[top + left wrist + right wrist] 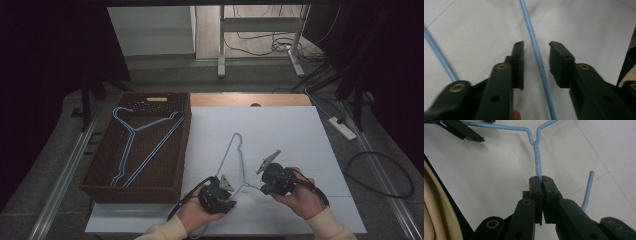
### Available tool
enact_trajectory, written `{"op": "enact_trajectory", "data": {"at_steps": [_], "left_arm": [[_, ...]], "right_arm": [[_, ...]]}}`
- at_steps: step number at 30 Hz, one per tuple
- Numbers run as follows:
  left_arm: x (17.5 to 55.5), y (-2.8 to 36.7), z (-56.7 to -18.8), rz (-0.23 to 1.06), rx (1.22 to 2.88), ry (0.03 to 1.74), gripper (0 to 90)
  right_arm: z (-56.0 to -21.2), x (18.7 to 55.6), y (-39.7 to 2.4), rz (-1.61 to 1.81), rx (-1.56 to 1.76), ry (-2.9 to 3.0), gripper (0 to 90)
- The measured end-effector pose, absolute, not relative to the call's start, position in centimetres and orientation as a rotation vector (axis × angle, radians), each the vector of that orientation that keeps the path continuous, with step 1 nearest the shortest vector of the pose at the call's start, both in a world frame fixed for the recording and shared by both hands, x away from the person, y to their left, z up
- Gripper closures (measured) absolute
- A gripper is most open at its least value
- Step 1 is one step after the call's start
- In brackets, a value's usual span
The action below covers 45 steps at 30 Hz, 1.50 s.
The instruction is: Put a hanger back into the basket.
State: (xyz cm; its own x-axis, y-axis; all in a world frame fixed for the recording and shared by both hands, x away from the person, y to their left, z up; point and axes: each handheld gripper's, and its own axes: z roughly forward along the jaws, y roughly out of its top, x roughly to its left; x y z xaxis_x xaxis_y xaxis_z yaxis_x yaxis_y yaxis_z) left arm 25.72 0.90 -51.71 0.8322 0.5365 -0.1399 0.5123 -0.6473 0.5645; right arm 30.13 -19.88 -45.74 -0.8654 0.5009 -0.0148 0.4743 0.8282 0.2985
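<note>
Blue wire hanger [537, 157] has its twisted neck pinched in the right tool [541, 180], one arm between the left tool's [536, 65] parted jaws

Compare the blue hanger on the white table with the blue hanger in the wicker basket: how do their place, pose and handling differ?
The hanger on the table lies on the white sheet, while the hanger in the basket rests inside the brown wicker basket. The right gripper is clamped on the table hanger's neck and the left gripper straddles one wire without pressing; the basket hanger is untouched. Both are thin, light-blue wire.
</note>
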Motion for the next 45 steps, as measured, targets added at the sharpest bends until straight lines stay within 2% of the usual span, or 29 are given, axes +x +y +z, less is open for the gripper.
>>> {"op": "enact_trajectory", "data": {"at_steps": [3,11,14,17,20,23,28,34,45], "left_arm": [[25.8,0.8,-51.6,0.073,2.425,0.770,79.6],[26.2,1.9,-51.0,0.128,2.381,0.848,85.0],[26.4,2.6,-50.6,0.101,2.342,0.859,86.6],[26.4,2.9,-50.2,0.117,2.327,0.856,86.7],[26.4,3.2,-50.0,0.122,2.311,0.863,86.7],[26.5,3.5,-49.8,0.120,2.282,0.873,86.7],[26.4,4.0,-49.2,0.140,2.232,0.886,86.7],[26.0,4.5,-48.3,0.165,2.181,0.887,86.8],[25.5,6.1,-45.7,0.155,2.102,0.877,86.9]], "right_arm": [[-45.6,30.0,-19.9,0.448,0.775,2.911,88.2],[-45.0,29.9,-20.3,0.623,0.759,2.879,86.0],[-44.6,29.9,-20.6,0.762,0.747,2.833,67.0],[-44.0,30.0,-21.3,0.934,0.739,2.730,53.5],[-43.1,30.2,-22.6,1.137,0.759,2.613,43.4],[-42.3,30.3,-24.3,1.282,0.844,2.424,38.7],[-42.2,30.9,-26.9,1.421,0.935,2.306,34.3],[-43.1,31.6,-29.0,1.387,1.004,2.218,32.5],[-44.8,31.6,-29.0,1.334,0.936,2.256,28.9]]}}
